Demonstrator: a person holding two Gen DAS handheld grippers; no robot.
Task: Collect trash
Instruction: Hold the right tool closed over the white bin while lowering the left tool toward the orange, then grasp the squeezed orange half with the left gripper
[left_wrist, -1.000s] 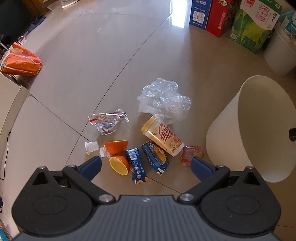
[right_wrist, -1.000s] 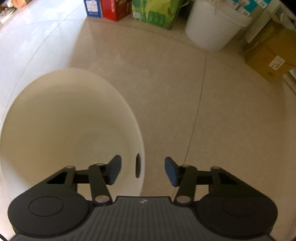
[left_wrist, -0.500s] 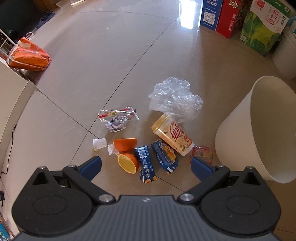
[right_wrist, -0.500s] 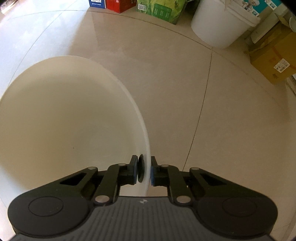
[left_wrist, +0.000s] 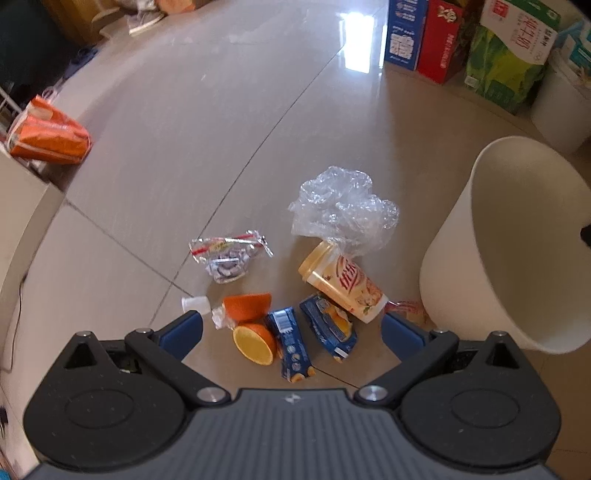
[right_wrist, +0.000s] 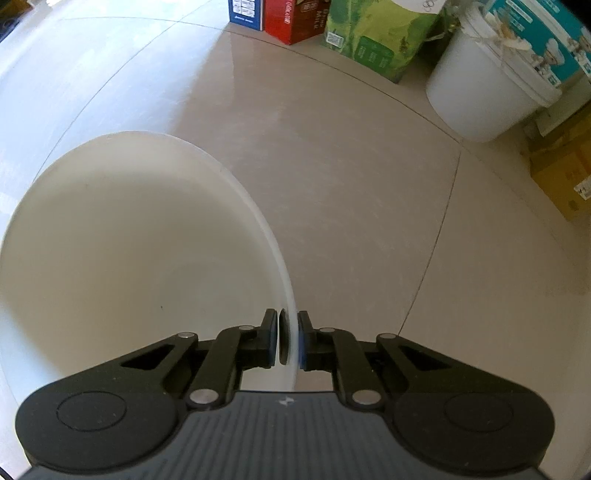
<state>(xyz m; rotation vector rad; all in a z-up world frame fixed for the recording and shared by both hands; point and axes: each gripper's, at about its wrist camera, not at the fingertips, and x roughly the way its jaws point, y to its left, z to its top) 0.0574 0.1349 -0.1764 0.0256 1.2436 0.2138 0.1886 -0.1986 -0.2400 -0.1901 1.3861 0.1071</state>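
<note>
Trash lies on the tiled floor in the left wrist view: a crumpled clear plastic bag (left_wrist: 341, 206), a yellow paper cup (left_wrist: 341, 282) on its side, two blue juice cartons (left_wrist: 291, 341) (left_wrist: 328, 326), two orange halves (left_wrist: 255, 338) (left_wrist: 249, 304), a foil snack wrapper (left_wrist: 227, 254), a small white cap (left_wrist: 194, 304) and a red wrapper (left_wrist: 408, 306). My left gripper (left_wrist: 291, 332) hovers open above the cartons. A white trash bin (left_wrist: 458, 273) stands tilted at the right. My right gripper (right_wrist: 287, 341) is shut on the white trash bin's rim (right_wrist: 291, 321); the bin looks empty inside.
Blue, red and green cartons (left_wrist: 439, 37) and a white bucket (right_wrist: 487, 92) line the far wall. A brown cardboard box (right_wrist: 565, 173) sits at the right. An orange bag (left_wrist: 48, 136) lies at far left beside a pale cabinet (left_wrist: 22, 206).
My right gripper closed on the bin's rim and holds it. The left gripper drew back a little, so the trash pile sits farther up and to the right in its view.
</note>
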